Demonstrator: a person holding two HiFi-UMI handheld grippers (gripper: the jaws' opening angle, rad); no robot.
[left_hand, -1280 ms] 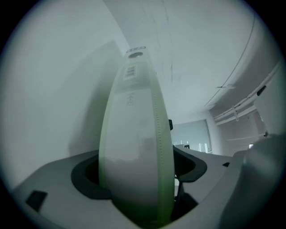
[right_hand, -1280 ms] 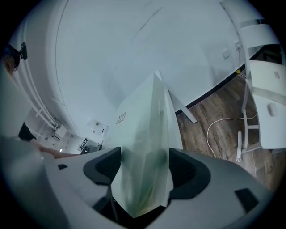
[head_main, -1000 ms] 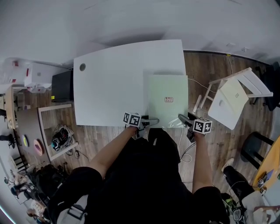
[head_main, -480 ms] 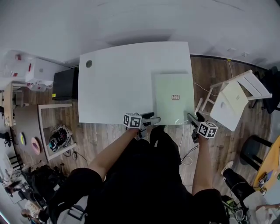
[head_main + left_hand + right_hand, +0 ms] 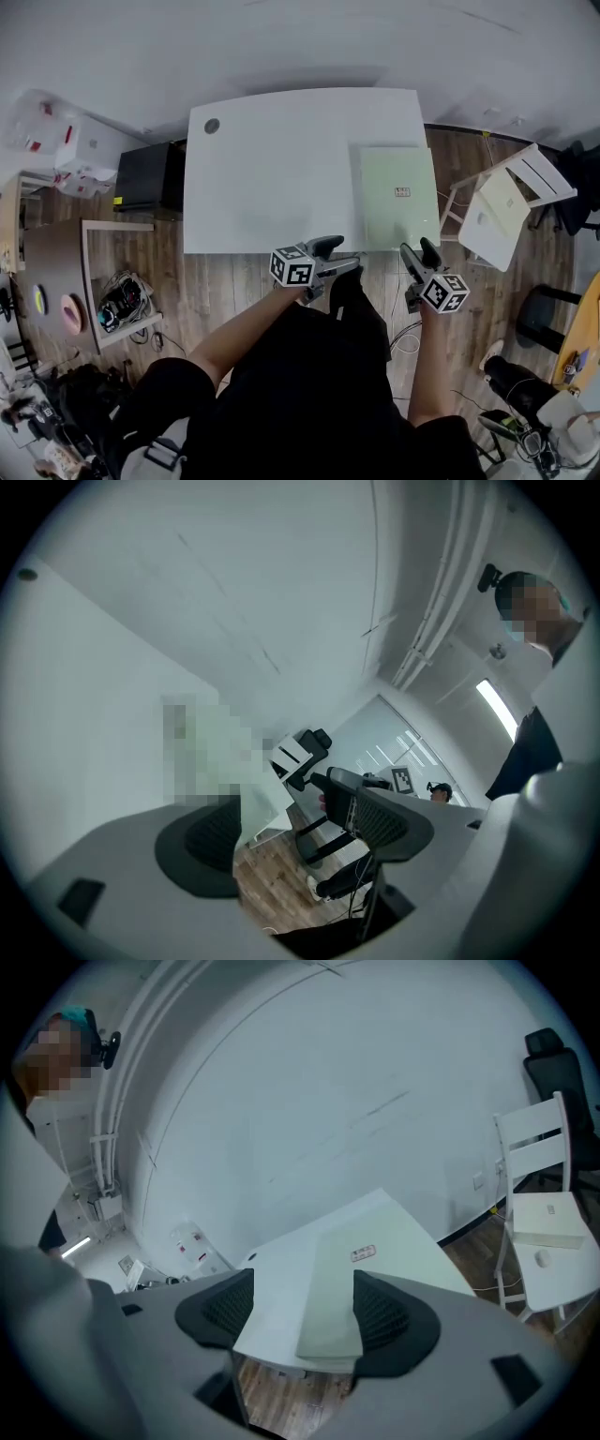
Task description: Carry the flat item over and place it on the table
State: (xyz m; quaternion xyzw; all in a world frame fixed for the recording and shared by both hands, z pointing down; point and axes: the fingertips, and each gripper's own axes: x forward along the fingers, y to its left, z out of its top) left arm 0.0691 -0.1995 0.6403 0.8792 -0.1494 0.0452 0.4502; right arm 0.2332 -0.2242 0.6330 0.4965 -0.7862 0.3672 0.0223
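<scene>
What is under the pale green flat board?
The pale green flat board lies on the white table, at its right end. The tabletop beneath it is covered, so anything trapped there cannot be seen.

On table (image 5: pixel 272 178), right end: flat item (image 5: pixel 397 197); chair (image 5: pixel 511 199) right of table; box (image 5: pixel 145 176) left.

wood floor (image 5: pixel 234 281), white chair (image 5: pixel 506 202), grey wall (image 5: pixel 281 37)

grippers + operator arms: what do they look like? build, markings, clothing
The left gripper and right gripper are alike: smooth grey moulded bodies and rounded jaws lined with black ribbed pads. Each carries a white cube printed with black square markers. The person wears a black top, and the forearms are uncovered.
</scene>
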